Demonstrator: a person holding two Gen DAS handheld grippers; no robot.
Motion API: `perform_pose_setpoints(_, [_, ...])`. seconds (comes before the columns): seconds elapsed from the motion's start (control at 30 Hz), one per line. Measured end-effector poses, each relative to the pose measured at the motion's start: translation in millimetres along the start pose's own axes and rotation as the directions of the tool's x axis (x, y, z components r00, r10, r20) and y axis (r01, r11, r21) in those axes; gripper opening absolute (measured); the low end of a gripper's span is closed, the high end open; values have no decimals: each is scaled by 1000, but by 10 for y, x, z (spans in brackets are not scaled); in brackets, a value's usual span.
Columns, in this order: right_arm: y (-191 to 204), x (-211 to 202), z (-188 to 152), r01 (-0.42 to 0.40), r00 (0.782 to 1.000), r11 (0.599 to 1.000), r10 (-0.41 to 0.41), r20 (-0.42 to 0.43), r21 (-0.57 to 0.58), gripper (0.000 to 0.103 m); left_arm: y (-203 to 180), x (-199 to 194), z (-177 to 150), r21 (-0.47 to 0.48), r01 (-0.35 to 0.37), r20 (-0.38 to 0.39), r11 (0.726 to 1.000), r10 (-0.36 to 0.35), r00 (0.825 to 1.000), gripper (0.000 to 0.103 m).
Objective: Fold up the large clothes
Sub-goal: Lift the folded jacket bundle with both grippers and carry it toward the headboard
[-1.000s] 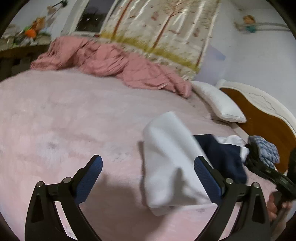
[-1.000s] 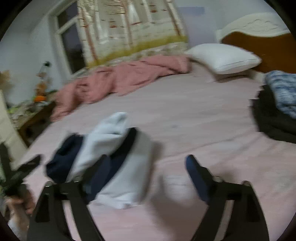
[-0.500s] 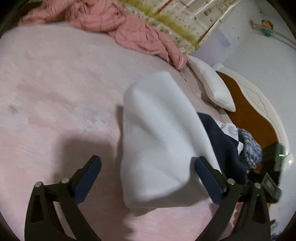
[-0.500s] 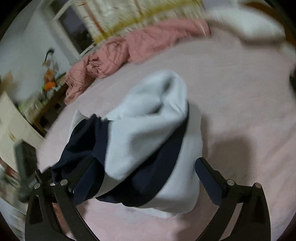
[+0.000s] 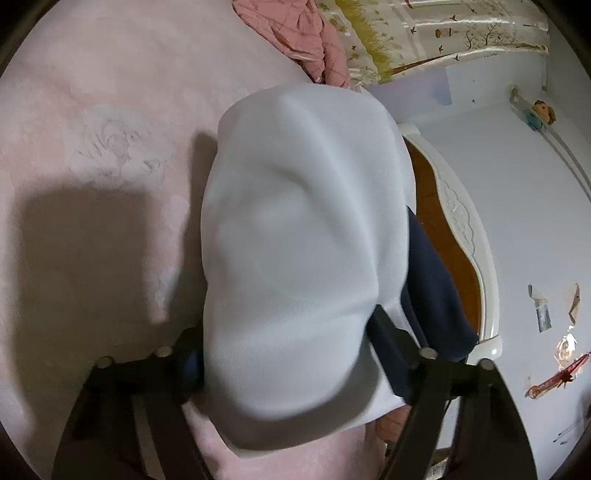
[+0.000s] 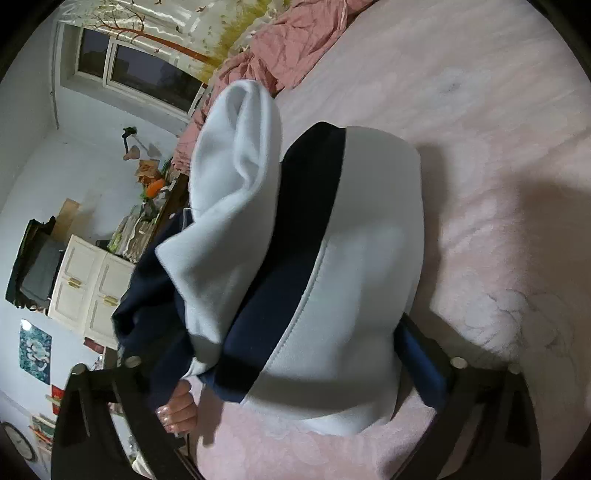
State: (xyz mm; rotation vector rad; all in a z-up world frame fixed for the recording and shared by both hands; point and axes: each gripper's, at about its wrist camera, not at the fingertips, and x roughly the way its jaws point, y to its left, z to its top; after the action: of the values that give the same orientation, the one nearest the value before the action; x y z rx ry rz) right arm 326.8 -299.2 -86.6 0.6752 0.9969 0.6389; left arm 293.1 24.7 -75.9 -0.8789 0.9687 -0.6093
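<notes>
A folded white garment [image 5: 295,221] with a navy part [image 5: 432,295] lies on the pink bed [image 5: 92,92]. My left gripper [image 5: 286,343] straddles its near end, jaws closing, both pads pressed into the cloth. From the other side, the same bundle [image 6: 362,240] shows a navy band [image 6: 306,221] and a loose white flap on top. My right gripper [image 6: 273,339] has it between its wide jaws, which are closing slightly. Its right pad sits at the white edge, and navy cloth hides its left finger. A hand [image 6: 179,406] shows beneath the cloth.
A crumpled pink quilt [image 5: 295,33] lies along the far side of the bed [image 6: 480,110]. The white and wood headboard [image 5: 461,221] stands just past the garment. A white cabinet [image 6: 88,291] and a cluttered desk stand beyond the bed's edge.
Both grippers have dropped and rolled, closing in on the folded garment from opposite sides. It now fills both views and sits between both pairs of jaws. The left jaws have narrowed onto it.
</notes>
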Motion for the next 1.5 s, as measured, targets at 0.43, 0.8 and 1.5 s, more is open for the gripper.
perform_pose_setpoints(0.43, [555,-764,-13,-73,988,992,86,126,-100,81,-1129,-243,-89,298,-68,84,952,44,995,51])
perform_pose_setpoints(0.8, [783,-2505,48,21,931,992,27,364,-127,82,-2584,269,-188,446,105,8,889,-121,993,51])
perform_pose_setpoints(1.5, [-1620,-5255,1009,328,611,905,-423,670,271,87,-4286,4148,-721,502,246,-251,829,-132,959,52])
